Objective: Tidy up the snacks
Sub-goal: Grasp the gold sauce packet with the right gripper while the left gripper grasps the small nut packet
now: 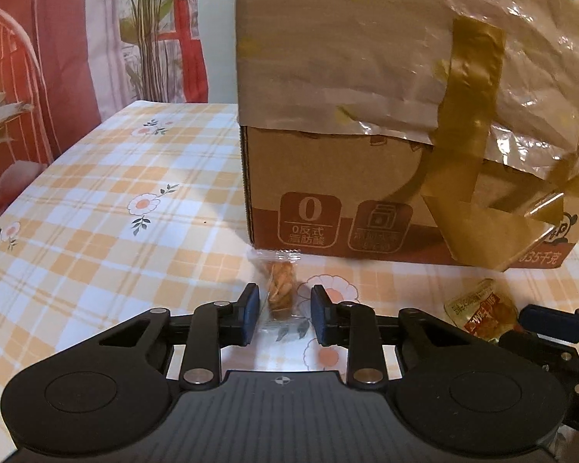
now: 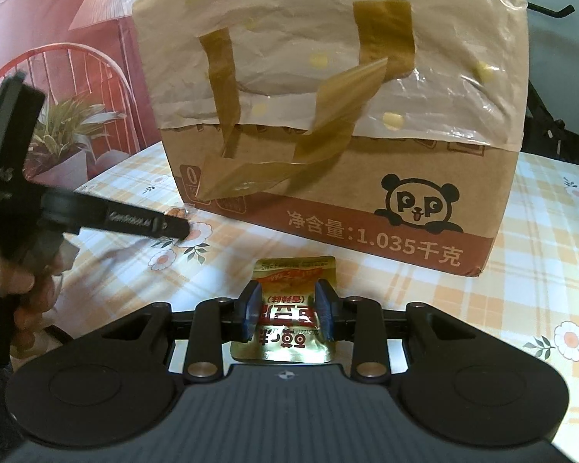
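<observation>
Only the right view shows right fingers [image 2: 288, 310] clenching the gold packet [image 2: 289, 305]; left fingers [image 1: 284, 314] straddle a clear snack [image 1: 280, 289], untouching

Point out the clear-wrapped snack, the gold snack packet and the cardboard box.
clear-wrapped snack [image 1: 281, 289]: left wrist view, on the orange filling inside the wrapper.
gold snack packet [image 2: 285, 308]: right wrist view, on its printed middle between the pads.
cardboard box [image 2: 328, 177]: right wrist view, on its bare front wall.
</observation>
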`<state>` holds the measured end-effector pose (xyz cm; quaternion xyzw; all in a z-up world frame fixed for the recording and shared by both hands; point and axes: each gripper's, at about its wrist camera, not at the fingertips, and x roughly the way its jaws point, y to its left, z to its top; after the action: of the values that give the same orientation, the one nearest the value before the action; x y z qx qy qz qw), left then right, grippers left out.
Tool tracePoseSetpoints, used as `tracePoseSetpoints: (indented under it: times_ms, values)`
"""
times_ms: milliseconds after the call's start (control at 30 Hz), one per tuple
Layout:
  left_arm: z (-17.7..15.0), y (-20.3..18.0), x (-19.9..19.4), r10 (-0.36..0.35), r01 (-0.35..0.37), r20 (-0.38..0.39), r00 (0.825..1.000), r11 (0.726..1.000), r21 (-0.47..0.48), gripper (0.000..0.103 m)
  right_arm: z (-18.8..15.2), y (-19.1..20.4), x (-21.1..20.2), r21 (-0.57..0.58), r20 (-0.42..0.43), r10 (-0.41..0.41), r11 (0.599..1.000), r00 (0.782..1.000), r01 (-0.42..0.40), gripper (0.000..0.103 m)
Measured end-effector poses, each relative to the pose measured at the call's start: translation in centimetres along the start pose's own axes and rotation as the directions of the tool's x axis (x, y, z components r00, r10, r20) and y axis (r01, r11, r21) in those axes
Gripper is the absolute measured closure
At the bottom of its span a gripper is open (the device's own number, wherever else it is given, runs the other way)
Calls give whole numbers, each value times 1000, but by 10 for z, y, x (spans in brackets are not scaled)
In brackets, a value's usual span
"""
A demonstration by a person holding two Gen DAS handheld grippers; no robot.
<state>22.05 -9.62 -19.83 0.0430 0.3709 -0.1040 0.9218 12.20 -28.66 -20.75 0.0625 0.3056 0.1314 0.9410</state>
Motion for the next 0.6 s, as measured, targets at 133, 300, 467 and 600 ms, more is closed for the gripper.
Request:
tracePoseSetpoints:
  times_ms: [133, 300, 467, 600]
  values:
    - [8, -3, 10, 15, -15, -6, 1000, 1000, 7, 72, 0, 0, 1, -2, -1, -2, 1000, 1000, 2, 69]
    - [9, 1, 14, -5, 5, 4, 1000, 1000, 12, 84, 0, 0, 0, -1, -2, -3, 1000, 1000, 3, 67]
    - [2, 2, 1, -21, 21, 11, 1000, 1000, 10, 84, 0, 1, 0, 1, 3, -19, 1000, 1000, 19, 65]
    - [-4, 3, -15, -69, 68, 54, 996, 997, 27, 84, 0, 6, -5, -23, 32, -44, 999, 998, 45, 38]
